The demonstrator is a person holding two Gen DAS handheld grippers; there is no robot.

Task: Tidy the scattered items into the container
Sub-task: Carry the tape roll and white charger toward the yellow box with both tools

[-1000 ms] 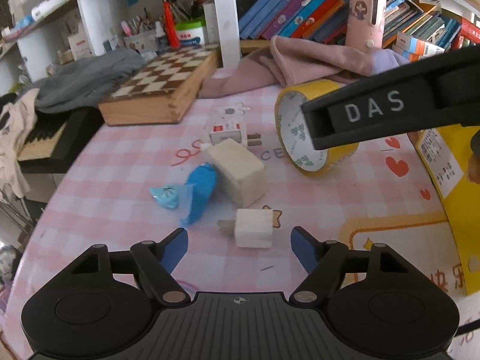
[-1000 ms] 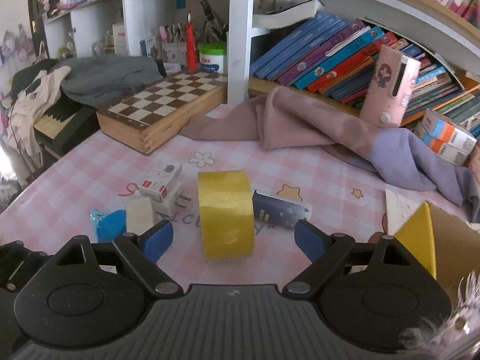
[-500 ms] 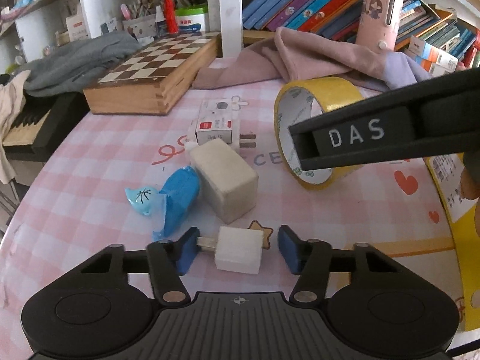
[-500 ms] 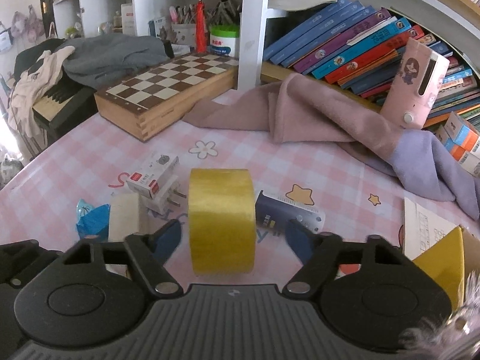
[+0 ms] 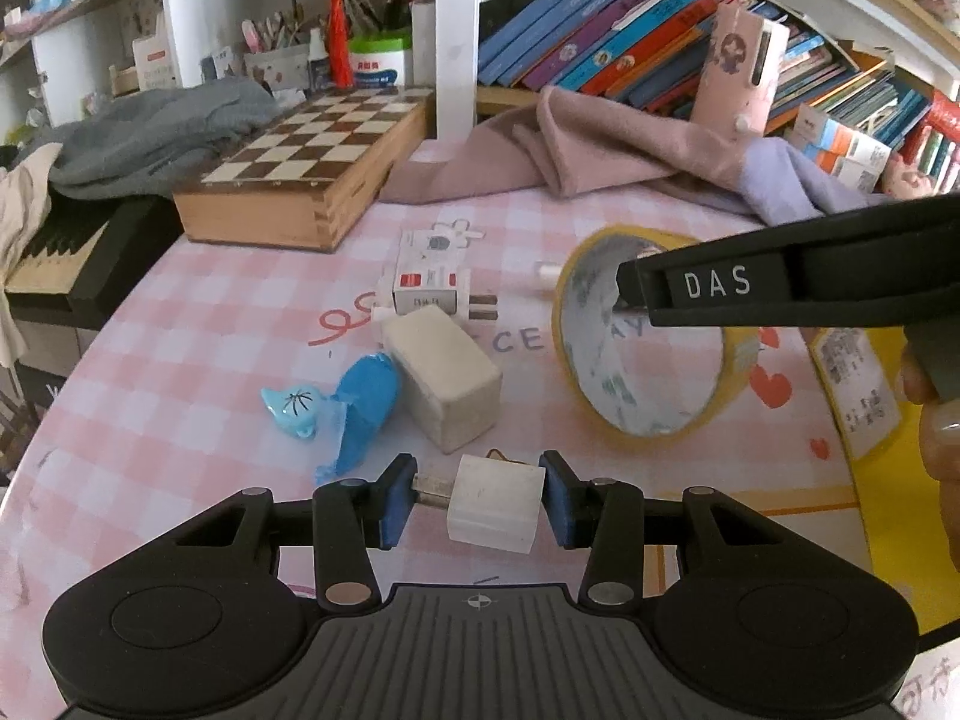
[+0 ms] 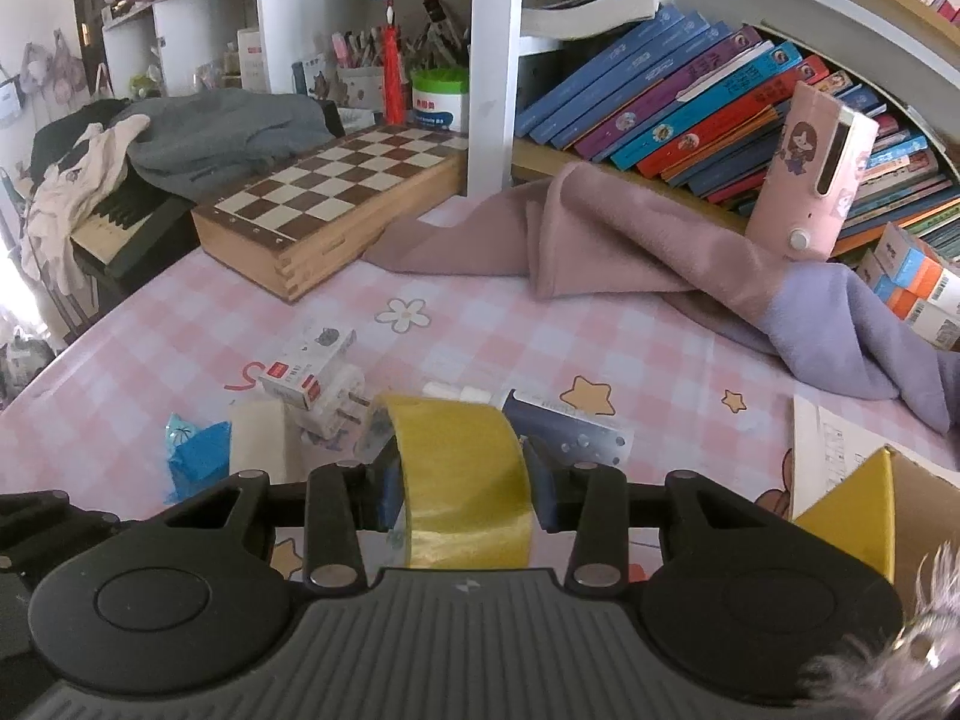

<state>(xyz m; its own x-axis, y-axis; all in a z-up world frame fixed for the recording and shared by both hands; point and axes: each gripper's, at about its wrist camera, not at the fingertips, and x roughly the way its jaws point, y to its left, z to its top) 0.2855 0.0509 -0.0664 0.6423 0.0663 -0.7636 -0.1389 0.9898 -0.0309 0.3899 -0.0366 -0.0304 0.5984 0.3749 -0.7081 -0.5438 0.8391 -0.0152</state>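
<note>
On the pink checked table, my left gripper point(image 5: 477, 498) is closing, its blue pads against a white charger plug point(image 5: 495, 504): one pad on the prongs, the other on the body. In the right wrist view my right gripper point(image 6: 465, 492) is also closing, with its pads pressing both sides of an upright yellow tape roll point(image 6: 462, 480). The left wrist view shows that roll point(image 5: 654, 435) with a black finger point(image 5: 714, 285) across it. A yellow cardboard box point(image 6: 852, 510) stands at the right edge. Nearby lie a beige block point(image 5: 444, 378), a blue wrapped piece point(image 5: 360, 402) and a red-and-white boxed plug point(image 5: 429, 288).
A wooden chessboard box point(image 5: 300, 174) and a pink cloth point(image 6: 600, 234) lie at the back, under shelves of books. A small dark blue box point(image 6: 564, 426) sits behind the tape. A keyboard point(image 5: 54, 252) borders the table's left. A person's hand point(image 5: 936, 420) is at the right.
Both pairs of jaws have narrowed. The left pads came in onto the white plug and the right pads onto the tape roll. Neither hand has shifted much.
</note>
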